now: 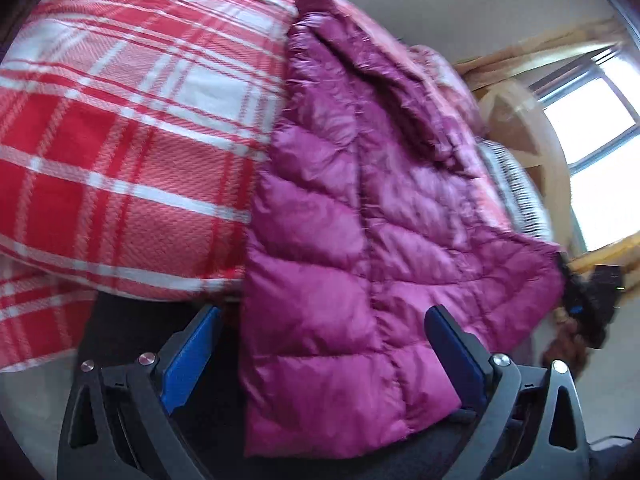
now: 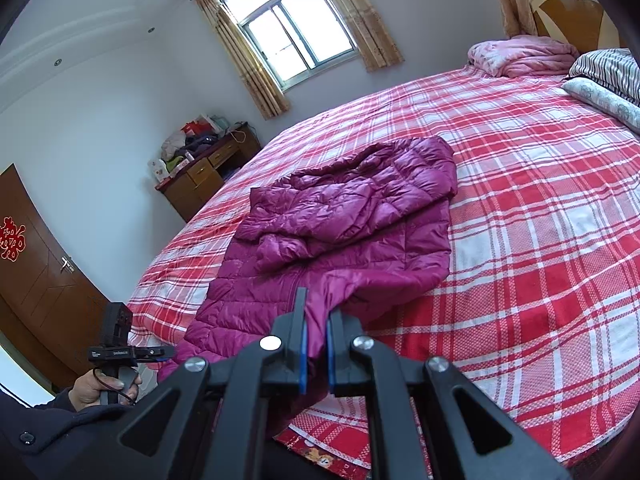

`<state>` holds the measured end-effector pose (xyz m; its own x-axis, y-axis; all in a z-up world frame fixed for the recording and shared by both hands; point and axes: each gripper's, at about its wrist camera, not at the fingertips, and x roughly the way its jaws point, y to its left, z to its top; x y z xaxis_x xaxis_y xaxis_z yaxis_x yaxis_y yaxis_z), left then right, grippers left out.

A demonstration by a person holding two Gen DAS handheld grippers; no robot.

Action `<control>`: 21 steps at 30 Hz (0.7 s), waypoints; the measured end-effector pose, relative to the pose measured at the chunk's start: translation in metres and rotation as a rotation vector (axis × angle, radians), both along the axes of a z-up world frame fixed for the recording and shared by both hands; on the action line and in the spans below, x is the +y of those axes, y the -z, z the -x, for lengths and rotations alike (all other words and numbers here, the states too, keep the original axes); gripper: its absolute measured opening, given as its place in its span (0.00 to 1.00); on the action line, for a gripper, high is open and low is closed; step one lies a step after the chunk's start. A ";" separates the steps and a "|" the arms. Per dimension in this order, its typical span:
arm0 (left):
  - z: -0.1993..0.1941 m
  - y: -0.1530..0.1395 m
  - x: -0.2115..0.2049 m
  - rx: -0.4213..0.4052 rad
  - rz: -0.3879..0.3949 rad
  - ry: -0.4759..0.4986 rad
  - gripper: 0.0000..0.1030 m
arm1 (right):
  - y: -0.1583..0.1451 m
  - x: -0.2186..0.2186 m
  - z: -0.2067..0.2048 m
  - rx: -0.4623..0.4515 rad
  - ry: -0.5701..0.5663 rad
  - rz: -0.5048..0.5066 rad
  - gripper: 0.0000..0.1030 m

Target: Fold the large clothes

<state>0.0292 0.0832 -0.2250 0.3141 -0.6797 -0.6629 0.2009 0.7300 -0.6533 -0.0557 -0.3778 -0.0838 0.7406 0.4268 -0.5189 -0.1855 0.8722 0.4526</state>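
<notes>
A magenta quilted puffer jacket [image 2: 344,220] lies on a bed with a red and white plaid sheet [image 2: 540,240], its lower part hanging over the near edge. My right gripper [image 2: 316,320] is shut on a fold of the jacket's hem and holds it lifted. The jacket also fills the left wrist view [image 1: 360,240]. My left gripper [image 1: 320,340] is open, its blue pads on either side of the jacket's hanging corner. The left gripper also shows in the right wrist view [image 2: 120,352], held in a hand at the bed's left edge.
A pink quilt [image 2: 524,56] and striped pillows [image 2: 608,68] lie at the bed's head by the headboard [image 2: 568,4]. A wooden desk [image 2: 208,172] with clutter stands under the window [image 2: 292,24]. A brown door [image 2: 36,272] is at the left.
</notes>
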 end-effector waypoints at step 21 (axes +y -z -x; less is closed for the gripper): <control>-0.008 -0.124 0.010 -0.349 0.070 0.047 0.03 | -0.058 -0.022 -0.003 -0.127 0.072 -0.094 0.08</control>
<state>0.0370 0.0930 -0.1014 0.4807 -0.7386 -0.4727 0.4533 0.6707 -0.5871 -0.0530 -0.3996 -0.0261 0.8281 0.4125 -0.3796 -0.1850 0.8403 0.5097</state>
